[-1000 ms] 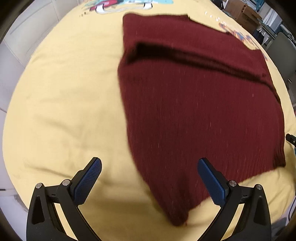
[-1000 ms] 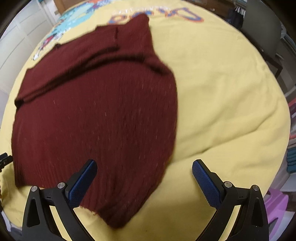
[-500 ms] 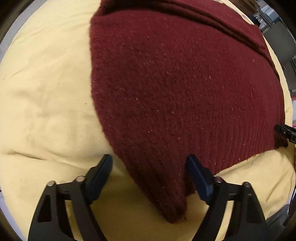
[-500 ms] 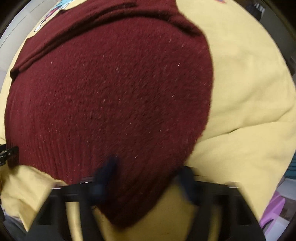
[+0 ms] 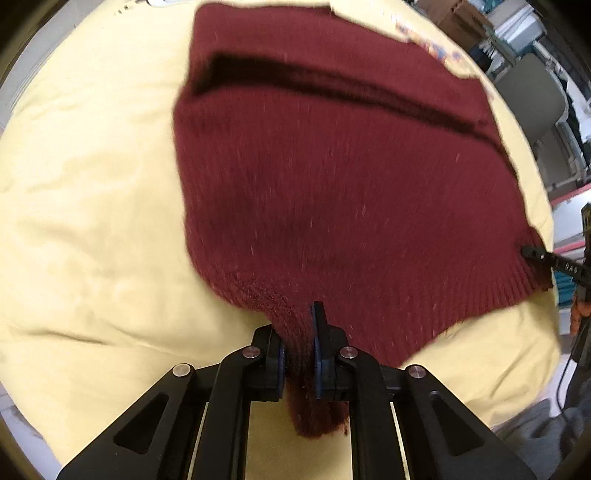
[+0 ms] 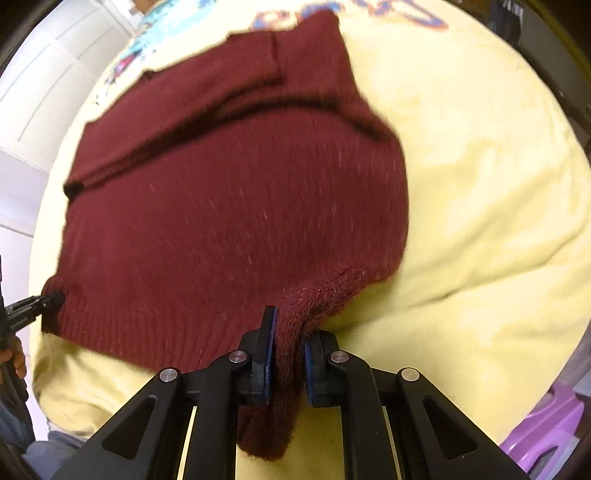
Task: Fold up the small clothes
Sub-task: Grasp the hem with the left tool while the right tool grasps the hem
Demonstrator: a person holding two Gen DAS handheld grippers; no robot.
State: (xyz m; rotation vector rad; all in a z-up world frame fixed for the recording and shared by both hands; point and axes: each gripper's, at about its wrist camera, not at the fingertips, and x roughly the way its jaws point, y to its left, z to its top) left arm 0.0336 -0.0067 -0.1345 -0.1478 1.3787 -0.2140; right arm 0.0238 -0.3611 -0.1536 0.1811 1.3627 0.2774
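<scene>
In the left wrist view, the maroon sweater [image 5: 332,184] is running past the frame at twelve o'clock, so its far end is going unseen. Its near corner is disappearing between the blue pads [image 5: 318,354] of the left gripper [image 5: 299,354], and the pinched knit is staying hidden. The whole knit is smearing with motion blur. At three o'clock, the right gripper [image 5: 535,254] is poking in only as a black tip, the rest being cut off. In the right wrist view, the printed lettering [image 6: 347,14] on the yellow cover [image 6: 480,184] is getting cropped at twelve o'clock, unreadable. The purple object [image 6: 546,432] at four o'clock is showing only partly, too cropped to identify.
</scene>
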